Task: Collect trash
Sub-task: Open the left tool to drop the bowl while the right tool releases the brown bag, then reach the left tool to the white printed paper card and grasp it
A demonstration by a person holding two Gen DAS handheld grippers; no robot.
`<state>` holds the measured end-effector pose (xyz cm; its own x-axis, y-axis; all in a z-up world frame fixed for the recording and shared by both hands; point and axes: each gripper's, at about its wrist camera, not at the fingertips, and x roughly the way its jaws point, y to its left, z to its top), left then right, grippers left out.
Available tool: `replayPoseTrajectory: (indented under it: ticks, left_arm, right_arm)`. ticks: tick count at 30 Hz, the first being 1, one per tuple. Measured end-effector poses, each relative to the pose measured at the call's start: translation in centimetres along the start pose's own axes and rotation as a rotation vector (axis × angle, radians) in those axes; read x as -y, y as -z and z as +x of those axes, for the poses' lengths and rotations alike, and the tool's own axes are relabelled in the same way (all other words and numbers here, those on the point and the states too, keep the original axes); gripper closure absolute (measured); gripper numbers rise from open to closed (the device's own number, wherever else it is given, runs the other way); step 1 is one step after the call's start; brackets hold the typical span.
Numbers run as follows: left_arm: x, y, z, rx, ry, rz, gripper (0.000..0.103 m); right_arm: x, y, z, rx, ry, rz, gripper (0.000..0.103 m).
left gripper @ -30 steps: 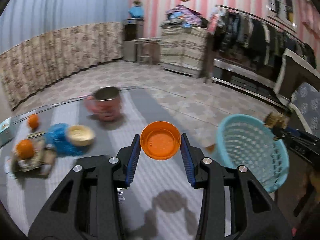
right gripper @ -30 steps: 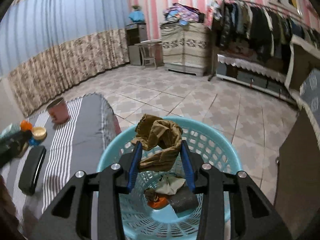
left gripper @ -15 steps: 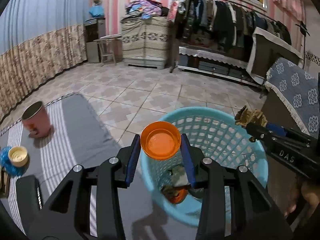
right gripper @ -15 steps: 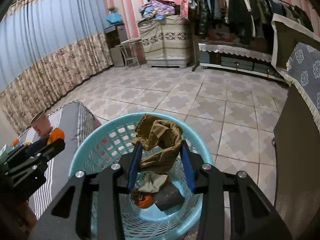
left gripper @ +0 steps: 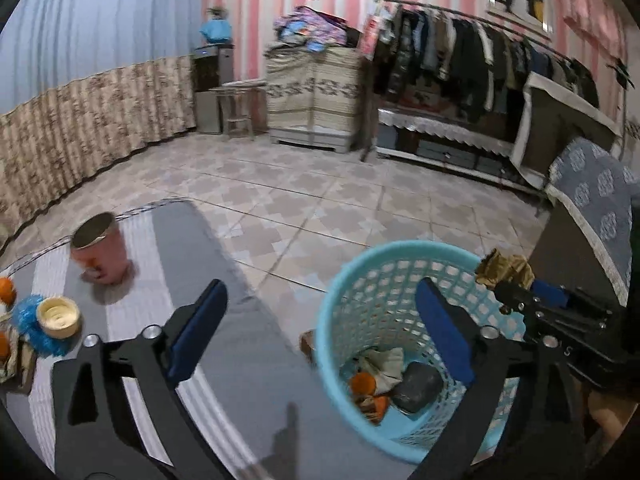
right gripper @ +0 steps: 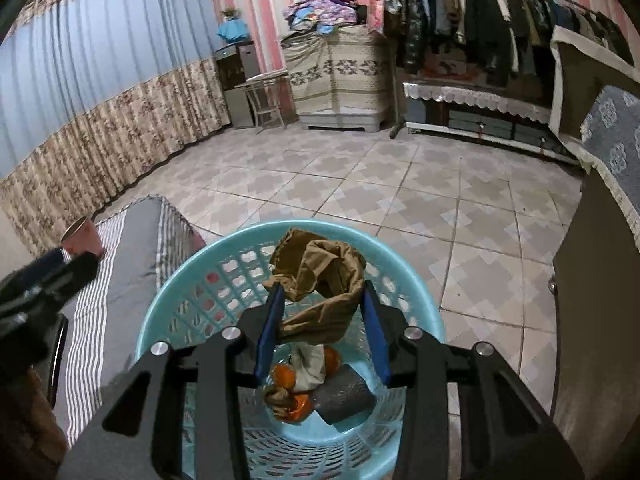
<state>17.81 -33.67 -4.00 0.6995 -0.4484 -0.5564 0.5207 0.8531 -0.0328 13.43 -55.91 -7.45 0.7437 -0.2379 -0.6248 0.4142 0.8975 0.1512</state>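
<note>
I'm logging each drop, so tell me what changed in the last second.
The left claw swung from the striped table to the blue basket, opened and let go of the orange lid, which is no longer between its fingers; an orange piece lies in the basket, but whether it is the lid is unclear. The right claw stays clamped on the brown paper above the basket.

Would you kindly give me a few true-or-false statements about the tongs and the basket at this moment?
1. The left tongs hold an orange lid. False: they are open and hold nothing.
2. The right tongs grip a brown wad over the basket. True.
3. The basket has nothing in it. False: several scraps, some of them orange, lie at its bottom.
4. A pink cup stands on the striped cloth. True.
5. The basket is red. False: it is light blue.
</note>
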Motion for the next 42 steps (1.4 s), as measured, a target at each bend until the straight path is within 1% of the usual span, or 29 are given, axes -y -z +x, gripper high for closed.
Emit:
replayPoseTrajectory:
  ticks: [5, 6, 7, 8, 9, 10, 12, 17, 22, 25, 28, 31, 34, 35, 38, 40, 42]
  left_arm:
    - [-2.6, 0.1, -2.1, 0.026, -0.063, -0.013, 0.006]
    - [-3.0, 0.2, -2.4, 0.029, -0.077, -0.014, 0.006]
    - [-3.3, 0.2, -2.7, 0.031, -0.088, -0.016, 0.006]
    - [-3.9, 0.3, -3.2, 0.034, -0.098, -0.022, 0.006]
    - [-4.6, 0.4, -3.7, 0.038, -0.106, -0.031, 0.006]
    - [-5.2, 0.5, -4.2, 0.04, -0.114, -0.039, 0.006]
    - [-6.4, 0.8, -5.1, 0.049, -0.134, -0.046, 0.006]
    - [-10.5, 1.7, -7.5, 0.069, -0.216, -0.072, 0.006]
    - [-16.1, 3.3, -9.4, 0.051, -0.321, -0.119, 0.006]
    - [-19.7, 4.4, -10.6, 0.037, -0.384, -0.139, 0.006]
    - [-23.3, 5.5, -11.6, 0.016, -0.422, -0.172, 0.006]
    - [-27.0, 6.9, -12.6, -0.004, -0.481, -0.206, 0.006]
    - [-30.1, 8.2, -12.7, -0.04, -0.509, -0.237, 0.007]
    - [-30.9, 8.6, -12.6, -0.053, -0.515, -0.247, 0.009]
    - [-33.6, 9.8, -11.8, -0.097, -0.502, -0.289, 0.011]
    - [-34.4, 10.8, -11.3, -0.116, -0.499, -0.302, 0.015]
    - [-35.2, 11.2, -10.8, -0.135, -0.494, -0.314, 0.024]
  right_arm:
    - [-2.1, 0.4, 0.6, -0.007, -0.024, -0.04, 0.062]
    - [-2.6, 0.5, 0.7, -0.004, -0.015, -0.052, 0.059]
    - [-2.9, 0.6, 0.7, -0.002, -0.01, -0.055, 0.044]
    - [-3.1, 0.6, 0.7, 0.004, -0.004, -0.054, 0.035]
    - [-3.3, 0.7, 0.5, 0.02, 0.0, -0.051, 0.024]
    - [-3.4, 0.7, 0.4, 0.028, -0.002, -0.052, 0.022]
    - [-3.9, 0.8, 0.3, 0.031, 0.0, -0.066, 0.02]
    - [-5.4, 1.3, 0.3, 0.03, 0.007, -0.102, 0.019]
    - [-7.5, 1.5, -0.7, 0.056, -0.041, -0.122, 0.019]
    - [-9.1, 1.9, -1.5, 0.06, -0.1, -0.123, 0.019]
    - [-11.0, 2.3, -1.8, 0.049, -0.141, -0.142, 0.019]
    - [-12.9, 2.8, -1.3, 0.016, -0.167, -0.167, 0.019]
    - [-15.1, 3.3, -0.9, -0.008, -0.177, -0.207, 0.019]
    - [-15.7, 3.4, -0.9, -0.011, -0.178, -0.218, 0.019]
    - [-17.7, 3.8, -1.1, -0.016, -0.186, -0.257, 0.019]
    - [-18.9, 4.0, -1.1, -0.023, -0.193, -0.277, 0.019]
    - [-20.1, 4.0, -0.8, -0.036, -0.197, -0.284, 0.019]
